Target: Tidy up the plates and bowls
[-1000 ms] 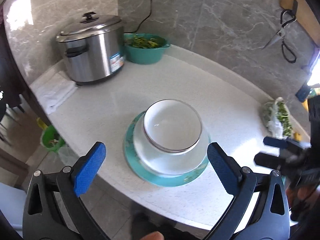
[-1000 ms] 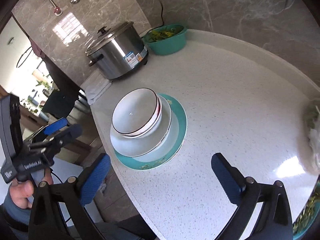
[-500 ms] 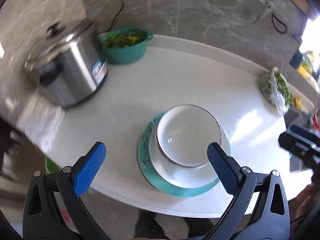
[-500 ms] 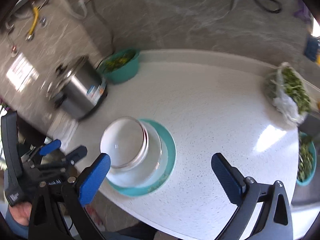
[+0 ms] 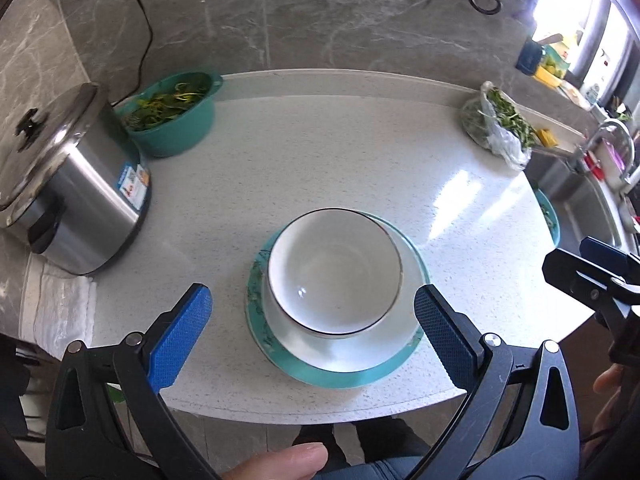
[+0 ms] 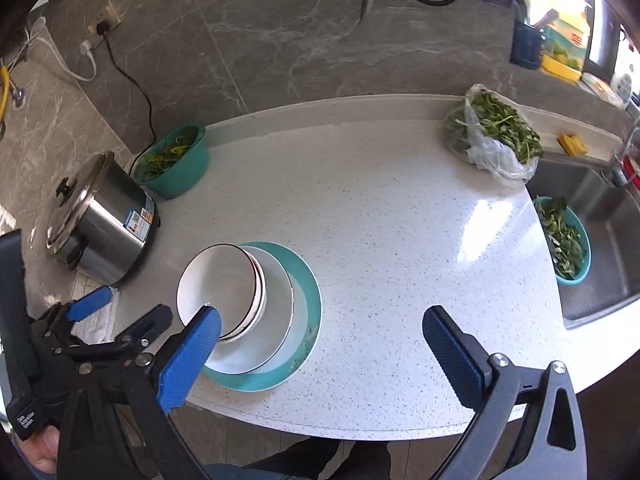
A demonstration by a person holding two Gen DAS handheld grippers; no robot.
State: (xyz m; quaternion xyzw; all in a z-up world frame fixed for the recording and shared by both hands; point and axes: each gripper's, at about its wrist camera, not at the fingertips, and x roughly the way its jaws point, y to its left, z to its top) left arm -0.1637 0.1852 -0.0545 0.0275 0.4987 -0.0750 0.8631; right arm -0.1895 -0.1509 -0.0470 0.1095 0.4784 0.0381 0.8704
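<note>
White bowls with dark rims point(image 5: 334, 268) sit nested on a white plate point(image 5: 408, 276), which lies on a teal plate point(image 5: 332, 378) near the counter's front edge. The stack also shows in the right wrist view: bowls point(image 6: 218, 276), white plate point(image 6: 276, 300), teal plate point(image 6: 310, 292). My left gripper point(image 5: 312, 336) is open and empty, hovering above the stack's near side. My right gripper point(image 6: 324, 344) is open and empty, to the right of the stack over bare counter.
A steel rice cooker point(image 5: 60, 184) and a teal bowl of greens point(image 5: 174, 114) stand at the back left. A bag of greens point(image 6: 492, 140) lies at the back right. A sink point(image 6: 600, 240) with a teal basin of greens point(image 6: 564, 244) is at the right. A folded white cloth point(image 5: 56, 308) lies at the left.
Both grippers have swung to the right and pulled back a little, so the stack sits lower and more centred. Both stay open. The stack has not moved.
</note>
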